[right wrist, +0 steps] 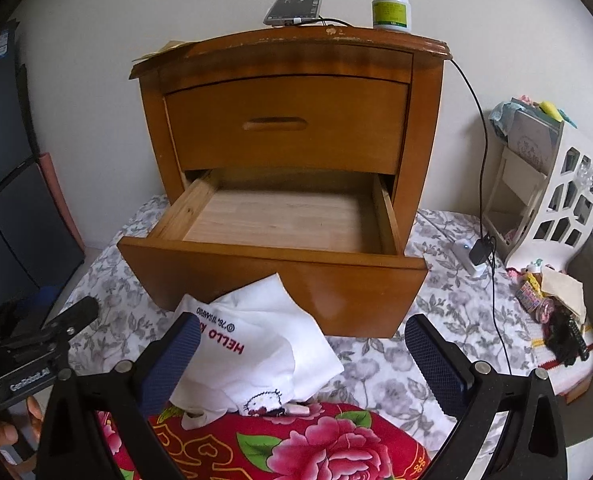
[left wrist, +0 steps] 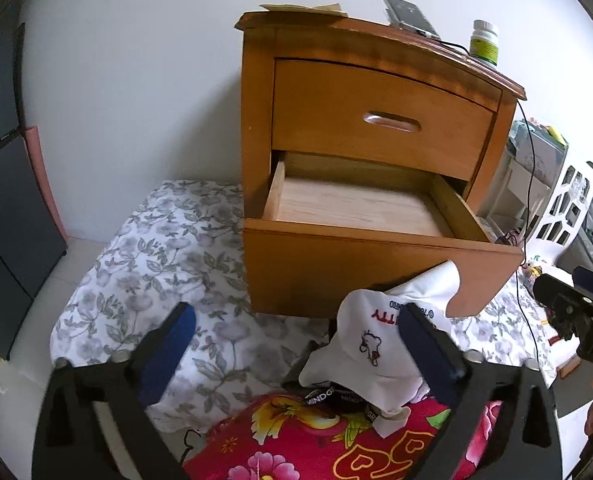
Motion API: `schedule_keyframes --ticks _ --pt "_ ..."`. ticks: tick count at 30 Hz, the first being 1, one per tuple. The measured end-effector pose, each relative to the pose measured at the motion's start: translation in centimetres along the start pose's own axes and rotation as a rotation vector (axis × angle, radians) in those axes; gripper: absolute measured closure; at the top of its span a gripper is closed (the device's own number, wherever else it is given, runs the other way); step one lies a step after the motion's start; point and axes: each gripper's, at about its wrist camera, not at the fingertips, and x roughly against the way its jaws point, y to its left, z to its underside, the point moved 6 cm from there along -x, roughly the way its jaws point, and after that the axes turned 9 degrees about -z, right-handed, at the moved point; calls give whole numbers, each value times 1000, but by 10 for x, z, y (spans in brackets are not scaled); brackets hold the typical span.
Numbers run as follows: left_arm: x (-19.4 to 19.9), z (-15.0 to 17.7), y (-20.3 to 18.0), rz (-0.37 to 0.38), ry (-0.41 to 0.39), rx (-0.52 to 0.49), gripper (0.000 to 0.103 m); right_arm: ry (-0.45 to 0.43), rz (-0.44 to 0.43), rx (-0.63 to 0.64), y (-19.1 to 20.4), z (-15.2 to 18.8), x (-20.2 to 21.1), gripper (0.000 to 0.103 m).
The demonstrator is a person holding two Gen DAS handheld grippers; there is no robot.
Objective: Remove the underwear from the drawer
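Observation:
The wooden nightstand's lower drawer (left wrist: 360, 204) (right wrist: 280, 220) stands pulled out, and its bare wood bottom shows nothing inside. White underwear with a red cartoon print (left wrist: 380, 344) (right wrist: 256, 344) lies crumpled on a red floral cushion (left wrist: 296, 440) (right wrist: 316, 440) in front of the drawer. A black garment with a lettered waistband (left wrist: 328, 394) pokes out from under it. My left gripper (left wrist: 296, 344) is open wide, its right finger in front of the white cloth. My right gripper (right wrist: 304, 356) is open too, with the cloth beside its left finger and not pinched.
A phone (right wrist: 294, 8) on a cable and a pill bottle (right wrist: 390, 6) stand on the nightstand top. The shut upper drawer (right wrist: 284, 124) is above. A grey floral sheet (left wrist: 156, 260) covers the floor. A white rack (right wrist: 556, 208) and clutter sit right, dark panels (left wrist: 4, 200) left.

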Motion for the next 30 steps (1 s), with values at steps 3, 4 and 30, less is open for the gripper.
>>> schedule_keyframes --ticks 3,4,30 --pt "5 -3 6 -7 -12 18 1 6 -1 -2 -1 0 -3 0" --pt "5 -4 7 -10 -14 17 1 10 -2 -2 0 0 -4 0" --pt "-6 -4 1 -72 20 -49 1 16 7 4 -3 -7 -9 0"
